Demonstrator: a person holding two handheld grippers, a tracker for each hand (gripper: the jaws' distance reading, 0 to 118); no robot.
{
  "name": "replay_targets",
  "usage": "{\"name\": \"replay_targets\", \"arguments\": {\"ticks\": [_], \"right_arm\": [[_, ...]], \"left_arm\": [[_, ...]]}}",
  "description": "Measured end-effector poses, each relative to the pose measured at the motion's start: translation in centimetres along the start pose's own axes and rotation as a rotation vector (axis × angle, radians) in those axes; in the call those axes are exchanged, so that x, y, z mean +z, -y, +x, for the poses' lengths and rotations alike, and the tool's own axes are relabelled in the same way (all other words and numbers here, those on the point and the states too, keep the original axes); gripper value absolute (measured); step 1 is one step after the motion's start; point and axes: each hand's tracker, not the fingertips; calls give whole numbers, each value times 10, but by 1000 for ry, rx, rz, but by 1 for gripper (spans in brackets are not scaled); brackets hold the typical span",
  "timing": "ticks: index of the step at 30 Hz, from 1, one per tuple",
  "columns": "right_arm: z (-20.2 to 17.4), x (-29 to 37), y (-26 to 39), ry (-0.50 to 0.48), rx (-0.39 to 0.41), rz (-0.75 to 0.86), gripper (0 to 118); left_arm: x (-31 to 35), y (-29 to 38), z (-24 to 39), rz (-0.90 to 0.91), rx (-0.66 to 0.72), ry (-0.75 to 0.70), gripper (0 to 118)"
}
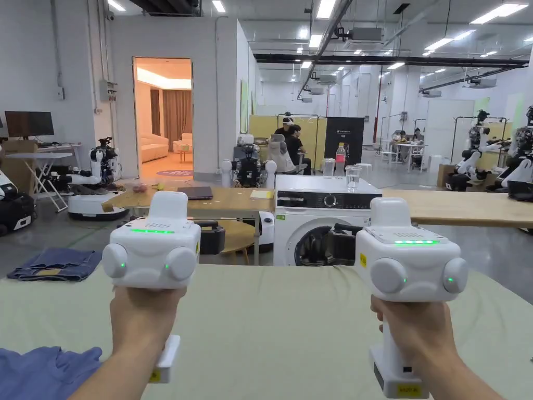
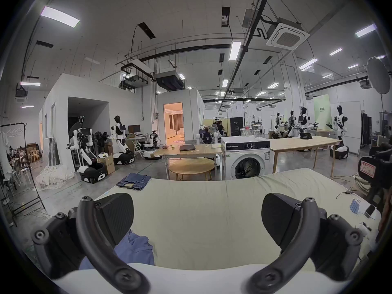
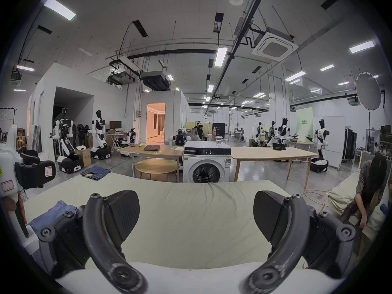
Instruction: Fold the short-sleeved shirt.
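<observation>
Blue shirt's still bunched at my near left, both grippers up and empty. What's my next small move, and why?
Probably lower the left gripper toward the blue shirt: it lies crumpled at the near left of the green sheet, closest to that side. Both grippers, the right gripper too, are open and hold nothing.

Blue short-sleeved shirt (image 1: 44, 372) lies crumpled, unfolded, at near left corner of pale green bed (image 1: 281, 323), part out of frame.
</observation>
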Motion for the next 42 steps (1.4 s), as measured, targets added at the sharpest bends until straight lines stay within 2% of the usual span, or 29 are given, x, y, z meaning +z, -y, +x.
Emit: {"name": "replay_targets", "arguments": {"ticks": [17, 42], "right_arm": [[-2, -5, 6, -19, 1, -7, 109], [-5, -1, 7, 5, 5, 1, 109]], "left_arm": [[2, 1, 6, 0, -32, -2, 118], [13, 1, 1, 13, -20, -13, 118]]}}
